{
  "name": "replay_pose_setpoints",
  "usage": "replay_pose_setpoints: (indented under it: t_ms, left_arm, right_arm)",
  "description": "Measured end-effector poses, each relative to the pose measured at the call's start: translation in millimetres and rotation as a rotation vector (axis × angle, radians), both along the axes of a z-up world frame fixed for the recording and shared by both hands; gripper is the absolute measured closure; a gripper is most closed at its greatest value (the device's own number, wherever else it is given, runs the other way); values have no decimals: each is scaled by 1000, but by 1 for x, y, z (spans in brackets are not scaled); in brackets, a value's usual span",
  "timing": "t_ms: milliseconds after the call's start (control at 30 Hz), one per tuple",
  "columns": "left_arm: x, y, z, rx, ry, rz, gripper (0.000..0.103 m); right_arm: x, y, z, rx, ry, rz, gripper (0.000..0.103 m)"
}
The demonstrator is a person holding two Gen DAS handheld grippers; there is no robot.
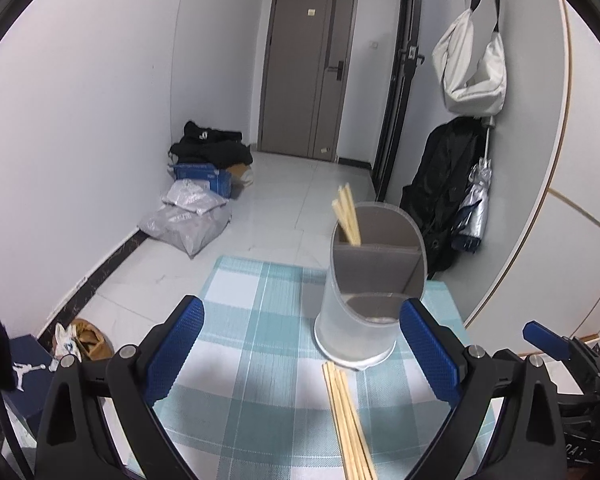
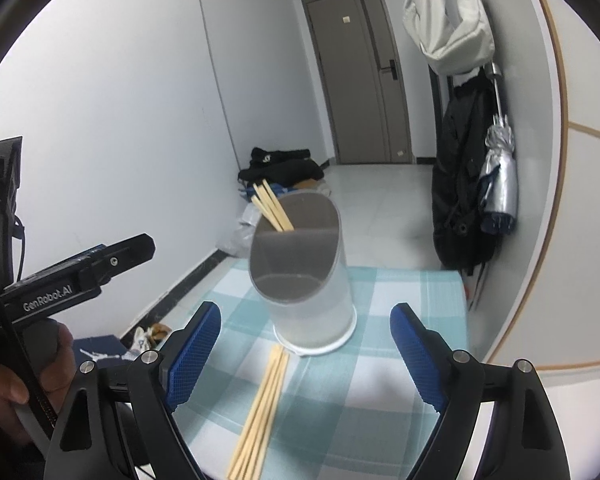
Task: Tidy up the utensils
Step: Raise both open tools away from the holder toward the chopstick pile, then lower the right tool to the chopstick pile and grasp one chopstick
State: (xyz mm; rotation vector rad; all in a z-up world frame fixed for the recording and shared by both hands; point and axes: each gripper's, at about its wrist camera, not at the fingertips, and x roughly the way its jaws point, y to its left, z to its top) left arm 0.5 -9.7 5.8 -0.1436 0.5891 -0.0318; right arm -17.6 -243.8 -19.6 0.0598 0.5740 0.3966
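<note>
A: What is sitting around you right now?

B: You are facing a table point(image 1: 260, 320) under a teal checked cloth. A frosted utensil holder point(image 1: 374, 280) is standing upright toward its far right part, split into compartments, and two chopsticks point(image 1: 346, 216) are leaning out of its far left compartment. A loose bundle of chopsticks point(image 1: 350, 420) is lying flat on the cloth on the near side of the holder, its far ends reaching almost to the holder's base.

A: Anything crowding the way?

B: On the table, only the holder itself is standing just beyond the bundle. On the floor by the left wall, grey plastic bags point(image 1: 190, 220), a blue box point(image 1: 204, 178) and black clothing point(image 1: 210, 146) are piled up. On the right wall a white bag point(image 1: 474, 68), a black coat point(image 1: 444, 196) and a folded umbrella point(image 1: 476, 204) are hanging.

A: And my hands?

B: You are tilting both tools down toward the cloth. Your left tongs point(image 1: 300, 354) are gaping wide with nothing gripped; the bundle is lying below the gap, nearer the right finger. Your right tongs point(image 2: 306, 354) are also spread wide and empty, with the bundle point(image 2: 260, 412) lying under the gap. Your left hand point(image 2: 4, 384) is wrapping around its tool's handle at the left edge of the right view.
</note>
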Motion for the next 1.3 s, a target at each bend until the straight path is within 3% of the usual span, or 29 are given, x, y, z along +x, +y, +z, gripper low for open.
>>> replay_pose_setpoints:
  t_ms: [267,367,1000,1200,1300]
  left_arm:
    - [10,14,-42,16,96,4,6]
    - [18,22,-51,-14,149,-2,6]
    - [52,57,-68,-149,234,59,6]
    - [55,70,-69,-191,257,96,6]
    - [57,76,-70,-225,272,113,6]
  right_arm:
    - [15,9,-35,-57,118,-5,16]
    - [24,14,-49,-77,181,-11,16]
    - [66,63,-123,-239,401,33,18]
    - [69,75,-129,-241,397,79,28]
    - [71,83,-134,-241,412,117,44]
